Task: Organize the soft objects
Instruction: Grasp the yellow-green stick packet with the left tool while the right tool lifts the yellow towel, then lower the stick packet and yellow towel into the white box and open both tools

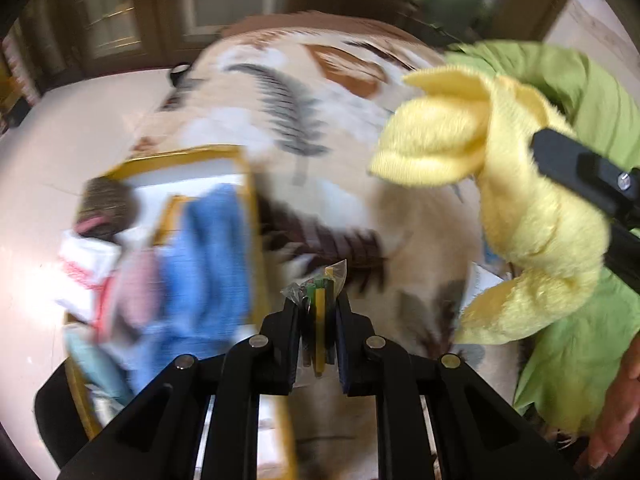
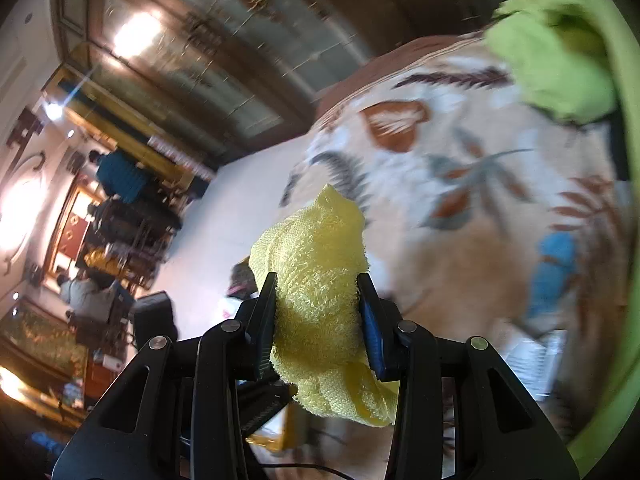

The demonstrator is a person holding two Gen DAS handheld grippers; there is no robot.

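Fluffy yellow terry towel (image 2: 316,296) clamped in right gripper (image 2: 318,320), small clear packet (image 1: 320,292) pinched in left gripper (image 1: 318,312), neither yet in gold-rimmed tray (image 1: 180,158) with blue cloth (image 1: 208,264).

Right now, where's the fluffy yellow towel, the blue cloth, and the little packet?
yellow towel (image 2: 320,280): right wrist view, bunched middle between the jaws.
blue cloth (image 1: 208,264): left wrist view, its middle fold.
small packet (image 1: 318,292): left wrist view, top above the jaws.
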